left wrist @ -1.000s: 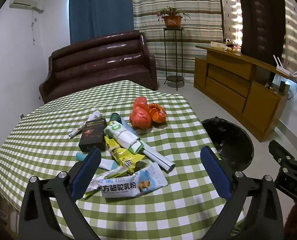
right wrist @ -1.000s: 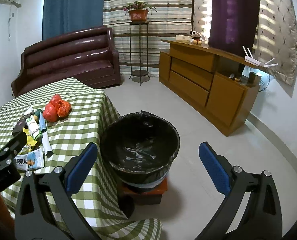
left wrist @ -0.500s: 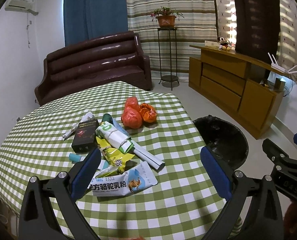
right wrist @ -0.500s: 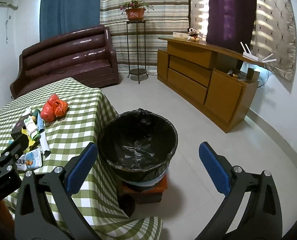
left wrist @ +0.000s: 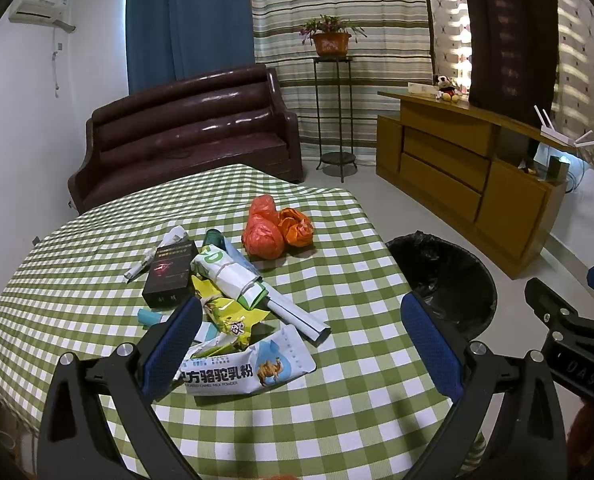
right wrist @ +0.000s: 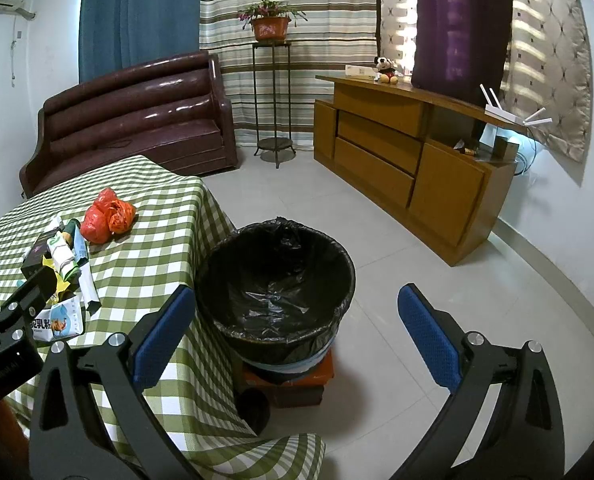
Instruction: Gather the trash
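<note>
Trash lies in a heap on the green checked tablecloth (left wrist: pixel 337 412): a white camel-milk sachet (left wrist: pixel 245 368), a yellow wrapper (left wrist: pixel 227 314), a black box (left wrist: pixel 168 272), a rolled white-green packet (left wrist: pixel 229 274) and red-orange plastic bags (left wrist: pixel 275 232). My left gripper (left wrist: pixel 297 340) hovers open over the table's near edge, the sachet just ahead of its left finger. A black-lined trash bin (right wrist: pixel 277 284) stands on the floor beside the table. My right gripper (right wrist: pixel 297 332) hangs open above the bin with nothing in it.
A brown sofa (left wrist: pixel 185 136) stands behind the table. A metal plant stand (left wrist: pixel 333 112) and a wooden sideboard (right wrist: pixel 401 160) line the far wall. Tiled floor (right wrist: pixel 397 264) spreads to the right of the bin. The bin rests on an orange box (right wrist: pixel 293 376).
Both grippers shifted slightly: the left view now sits a little closer to the trash heap, and the right view has drifted so the bin sits more central. Neither gripper has opened or shut.
</note>
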`<state>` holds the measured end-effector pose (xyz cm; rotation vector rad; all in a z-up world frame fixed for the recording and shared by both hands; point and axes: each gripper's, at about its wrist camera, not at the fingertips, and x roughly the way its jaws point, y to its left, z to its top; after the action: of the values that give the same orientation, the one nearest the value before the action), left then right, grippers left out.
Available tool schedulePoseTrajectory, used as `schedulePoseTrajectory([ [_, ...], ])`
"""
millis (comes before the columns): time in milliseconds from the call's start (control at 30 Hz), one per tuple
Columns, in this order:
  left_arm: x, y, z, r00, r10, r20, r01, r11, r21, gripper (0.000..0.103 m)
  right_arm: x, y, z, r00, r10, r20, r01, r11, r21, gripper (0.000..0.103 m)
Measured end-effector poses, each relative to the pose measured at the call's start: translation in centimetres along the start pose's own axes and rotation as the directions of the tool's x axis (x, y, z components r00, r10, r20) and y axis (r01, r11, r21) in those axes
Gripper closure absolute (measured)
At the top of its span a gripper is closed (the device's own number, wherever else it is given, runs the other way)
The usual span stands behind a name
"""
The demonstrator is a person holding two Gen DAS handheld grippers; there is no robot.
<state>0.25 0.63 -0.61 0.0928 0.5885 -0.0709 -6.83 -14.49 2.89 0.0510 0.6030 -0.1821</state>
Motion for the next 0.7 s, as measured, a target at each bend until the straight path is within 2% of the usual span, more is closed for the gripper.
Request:
schedulePoseTrajectory([
  [700, 0.12, 0.24, -0.03, 1.000, 0.006, -0.005, -0.006, 1.000, -0.013, 0.006, 0.00, 0.04, -0.02, 1.000, 0.000, 0.000, 0.000, 1.000, -0.001, 0.004],
])
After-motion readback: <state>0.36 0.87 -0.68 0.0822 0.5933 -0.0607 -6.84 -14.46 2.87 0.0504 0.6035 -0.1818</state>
